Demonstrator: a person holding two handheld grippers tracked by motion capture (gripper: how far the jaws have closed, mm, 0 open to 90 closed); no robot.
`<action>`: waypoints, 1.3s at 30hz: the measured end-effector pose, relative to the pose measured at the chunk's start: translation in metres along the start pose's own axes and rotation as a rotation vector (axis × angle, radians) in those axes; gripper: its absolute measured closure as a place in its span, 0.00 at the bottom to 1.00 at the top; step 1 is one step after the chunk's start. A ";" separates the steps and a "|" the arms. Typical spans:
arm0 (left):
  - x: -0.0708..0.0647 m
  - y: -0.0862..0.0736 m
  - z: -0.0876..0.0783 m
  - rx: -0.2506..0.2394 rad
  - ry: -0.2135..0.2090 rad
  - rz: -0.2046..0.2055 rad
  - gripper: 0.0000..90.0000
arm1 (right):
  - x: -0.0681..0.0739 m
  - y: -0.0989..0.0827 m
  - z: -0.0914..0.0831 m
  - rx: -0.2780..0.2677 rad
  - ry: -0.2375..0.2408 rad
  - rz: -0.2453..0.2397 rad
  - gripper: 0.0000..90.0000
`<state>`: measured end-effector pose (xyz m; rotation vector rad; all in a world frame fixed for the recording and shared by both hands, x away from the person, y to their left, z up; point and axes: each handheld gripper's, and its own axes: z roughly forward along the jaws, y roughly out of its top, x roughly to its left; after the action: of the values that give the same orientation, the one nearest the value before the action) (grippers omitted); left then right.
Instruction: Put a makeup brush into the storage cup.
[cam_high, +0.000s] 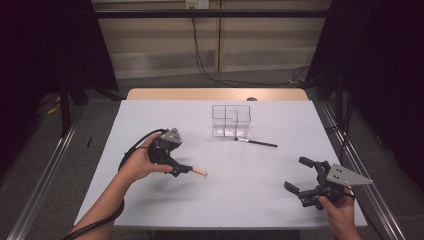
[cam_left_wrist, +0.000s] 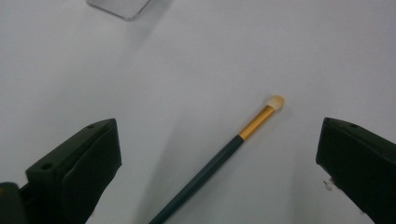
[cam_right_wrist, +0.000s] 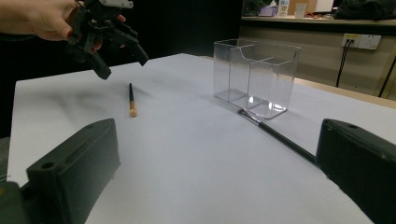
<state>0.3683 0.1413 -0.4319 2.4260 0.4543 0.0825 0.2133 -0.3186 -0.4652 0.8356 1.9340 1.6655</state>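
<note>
Left gripper (cam_left_wrist: 219, 154) jaws wide open, brush (cam_left_wrist: 224, 154) lies on tabletop (cam_left_wrist: 187, 60) between them, untouched. Lower straight, centre dark handle, close gently below gold ferrule. Right gripper (cam_high: 305, 176) open, idle.

Even overhead light, soft shadows, dark surroundings; near jaws blurred.

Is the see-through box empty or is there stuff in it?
Empty. The clear box has nothing inside its compartments; both brushes, gold-banded and black, lie outside on the table.
</note>
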 end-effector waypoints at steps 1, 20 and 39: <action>0.001 0.002 0.000 0.033 -0.005 0.004 0.00 | 0.000 0.000 0.000 0.000 0.001 0.001 0.00; 0.007 0.010 0.018 0.336 -0.008 0.042 0.00 | -0.001 0.000 -0.001 0.000 0.003 0.002 0.00; 0.017 0.007 0.020 0.427 -0.011 0.053 0.36 | -0.001 -0.001 -0.001 0.002 0.007 0.003 0.00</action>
<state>0.3899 0.1303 -0.4439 2.8556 0.4371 -0.0074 0.2135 -0.3204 -0.4657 0.8340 1.9404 1.6709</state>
